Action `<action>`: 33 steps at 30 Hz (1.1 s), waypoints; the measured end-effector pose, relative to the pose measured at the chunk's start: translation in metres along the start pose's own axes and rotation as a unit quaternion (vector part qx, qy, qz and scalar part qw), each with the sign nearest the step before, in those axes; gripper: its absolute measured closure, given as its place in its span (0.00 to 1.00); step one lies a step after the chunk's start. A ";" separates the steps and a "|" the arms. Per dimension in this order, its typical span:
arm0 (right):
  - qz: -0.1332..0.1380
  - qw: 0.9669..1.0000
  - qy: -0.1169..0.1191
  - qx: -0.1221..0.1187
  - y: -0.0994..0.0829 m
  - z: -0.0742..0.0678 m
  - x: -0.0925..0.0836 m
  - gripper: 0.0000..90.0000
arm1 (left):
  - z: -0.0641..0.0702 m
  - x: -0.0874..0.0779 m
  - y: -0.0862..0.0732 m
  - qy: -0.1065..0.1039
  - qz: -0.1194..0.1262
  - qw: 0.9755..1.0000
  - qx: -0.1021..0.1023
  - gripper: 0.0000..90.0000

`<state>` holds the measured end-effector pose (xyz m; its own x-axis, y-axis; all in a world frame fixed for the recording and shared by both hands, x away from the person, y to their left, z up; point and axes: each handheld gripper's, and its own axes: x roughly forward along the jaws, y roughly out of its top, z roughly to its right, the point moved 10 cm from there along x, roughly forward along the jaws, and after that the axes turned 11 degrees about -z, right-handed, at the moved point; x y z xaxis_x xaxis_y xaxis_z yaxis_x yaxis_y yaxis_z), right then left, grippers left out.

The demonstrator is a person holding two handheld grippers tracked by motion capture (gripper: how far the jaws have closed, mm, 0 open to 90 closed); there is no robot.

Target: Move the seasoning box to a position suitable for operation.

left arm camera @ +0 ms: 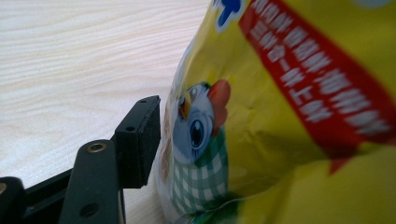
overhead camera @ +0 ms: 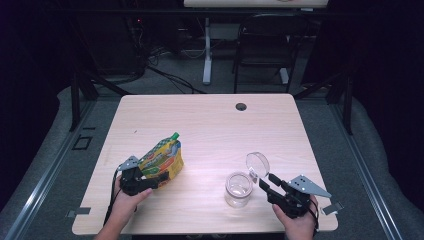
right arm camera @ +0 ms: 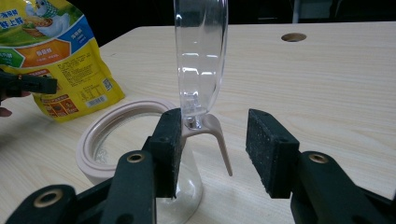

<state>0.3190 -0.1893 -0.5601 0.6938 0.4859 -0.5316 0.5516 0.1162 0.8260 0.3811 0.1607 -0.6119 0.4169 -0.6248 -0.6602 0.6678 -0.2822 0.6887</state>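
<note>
Two things in play: yellow spouted pouch [overhead camera: 162, 159] on counter [overhead camera: 210, 125] left, soft, crinkly, slippery film (grab by stiff top seam near green cap); left claw [overhead camera: 159, 179] released beside it. Right claw [right arm camera: 212, 149] spread around hinged lid [right arm camera: 201, 56] of clear jar [overhead camera: 238, 189], not clamped; rigid, breakable.

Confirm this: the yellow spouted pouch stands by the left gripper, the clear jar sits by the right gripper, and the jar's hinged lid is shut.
Not quite: the hinged lid is flipped open, standing upright above the rim of the clear jar, as the right gripper view shows. The rest holds: the yellow spouted pouch stands by the left gripper, and the jar sits by the right gripper.
</note>
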 end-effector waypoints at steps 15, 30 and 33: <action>0.000 1.000 0.001 0.000 0.000 0.000 0.000 0.62 | -0.005 0.013 -0.007 0.005 -0.017 1.000 -0.010 0.38; 0.000 1.000 0.002 0.000 0.000 0.000 0.000 0.62 | -0.010 0.022 -0.013 0.006 -0.022 1.000 -0.021 0.35; 0.000 1.000 0.002 0.000 0.000 0.000 -0.001 0.62 | -0.010 0.022 -0.013 0.007 -0.023 1.000 -0.018 0.34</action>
<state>0.3187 -0.1897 -0.5599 0.6926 0.4886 -0.5307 0.5511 0.1163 0.8263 0.3877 0.1580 -0.6386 0.3948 -0.6010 -0.6949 0.7076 -0.2835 0.6472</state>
